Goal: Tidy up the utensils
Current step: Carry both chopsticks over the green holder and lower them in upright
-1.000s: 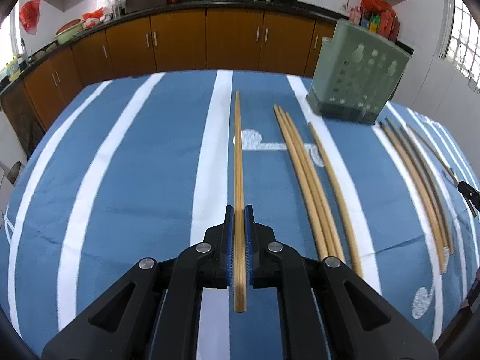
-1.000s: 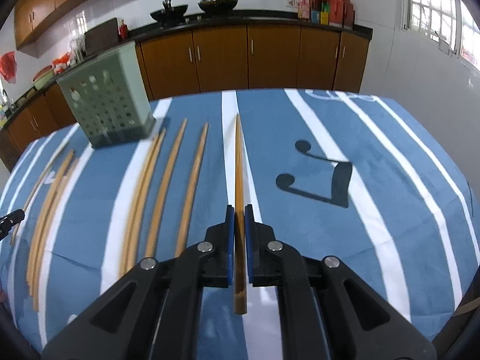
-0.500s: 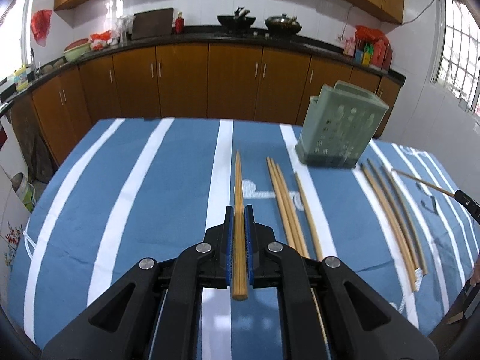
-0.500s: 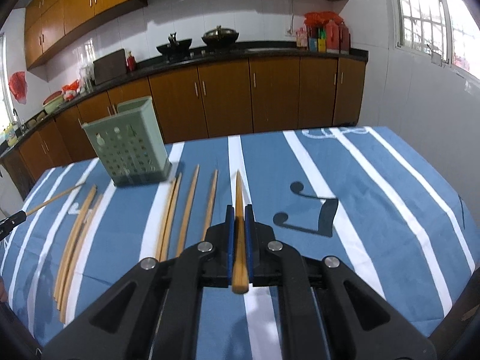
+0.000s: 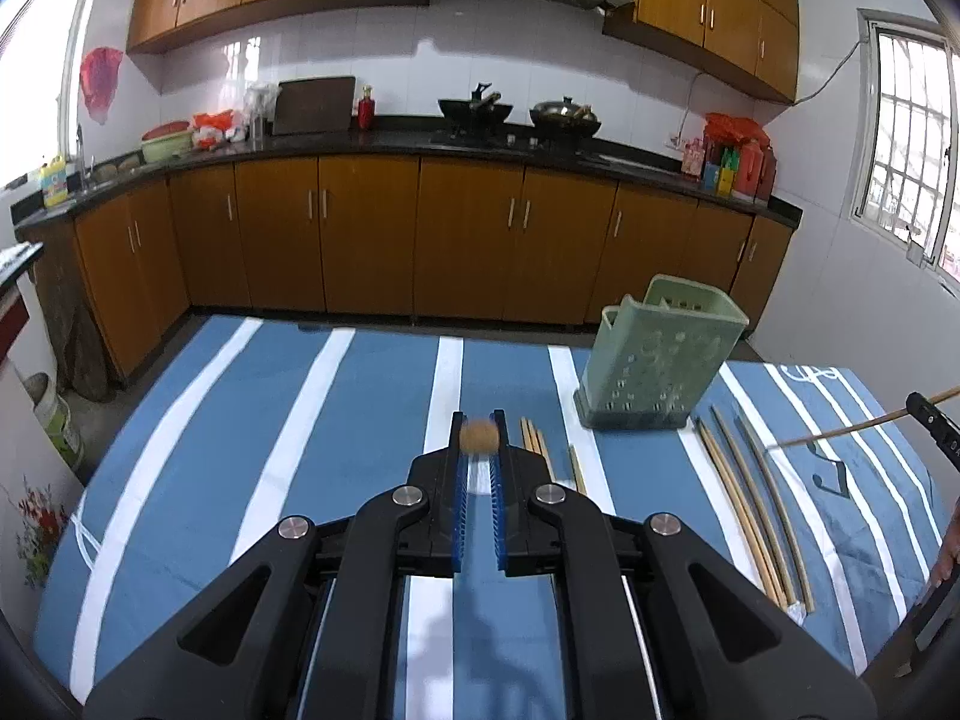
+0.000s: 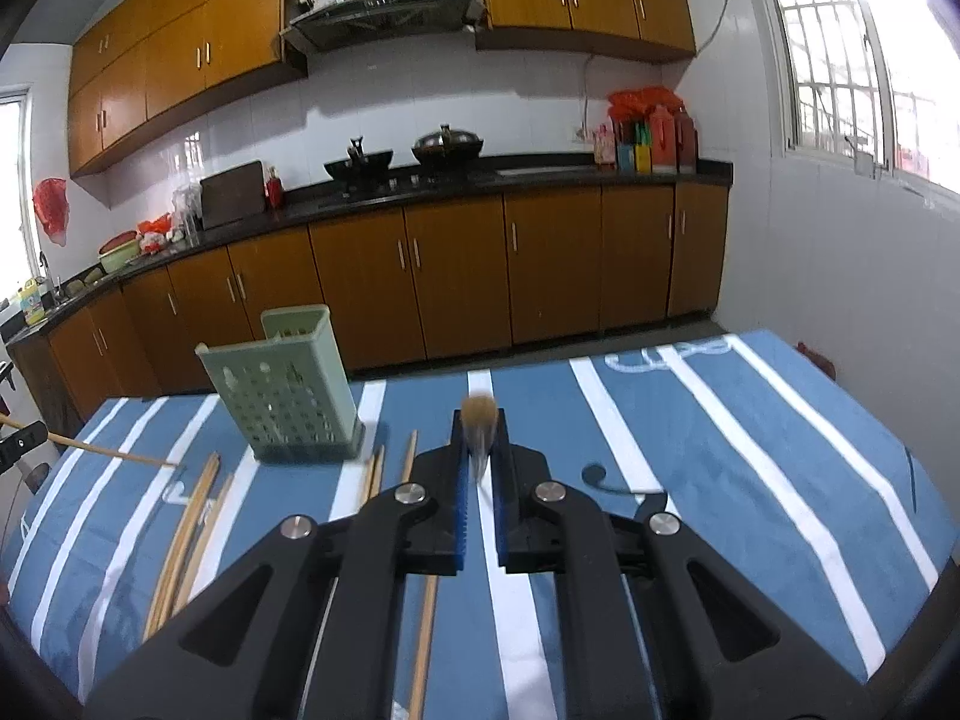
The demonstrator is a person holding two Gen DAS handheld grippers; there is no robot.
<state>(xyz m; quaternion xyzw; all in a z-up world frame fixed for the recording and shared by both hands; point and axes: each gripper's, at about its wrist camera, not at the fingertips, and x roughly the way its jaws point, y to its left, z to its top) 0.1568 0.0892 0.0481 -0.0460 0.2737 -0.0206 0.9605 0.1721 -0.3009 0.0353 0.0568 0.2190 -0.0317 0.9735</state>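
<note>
Each tool, left (image 5: 478,441) and right (image 6: 479,420), pinched a chopstick (image 5: 478,437) end-on; next, I judged, tipping them into the green holder (image 5: 657,360).

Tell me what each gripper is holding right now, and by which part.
Each grips one chopstick near one end: left gripper holds a chopstick, right gripper another chopstick; both are raised, seen end-on.

Wooden chopstick (image 5: 478,436), seemingly matt cloth (image 5: 360,420).

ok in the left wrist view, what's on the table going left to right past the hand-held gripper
chopstick end held in the left hand-held gripper → short group of chopsticks → green holder → longer group of chopsticks → chopstick held by the right hand-held gripper
</note>
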